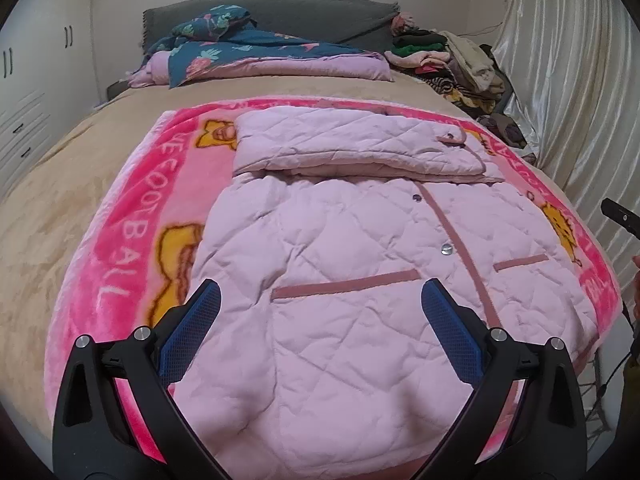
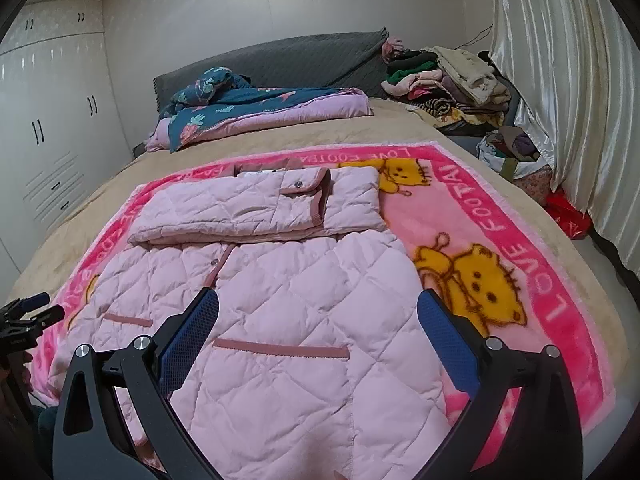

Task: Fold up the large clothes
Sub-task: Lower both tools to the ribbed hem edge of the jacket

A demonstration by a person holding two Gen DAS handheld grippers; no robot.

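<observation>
Coat (image 1: 340,280), pale pink and diamond-quilted, lies flat on a fleece blanket (image 1: 132,216) on the bed (image 1: 52,184), directly under both claws. Left claw (image 1: 320,300) is spread wide and holds nothing; its blue textured pads (image 1: 192,328) hang over the hem, either side of a pocket welt. Right claw (image 2: 318,308) is likewise wide and empty above the other pocket. Sleeves are folded across the chest into a thick band (image 2: 256,204). Snaps and dusty-rose trim mark the front. The blanket is bright pink with yellow cats. Only the right view shows the cuff tab and red bag (image 2: 568,216); both show piled clothes (image 1: 448,60) by the headboard.
</observation>
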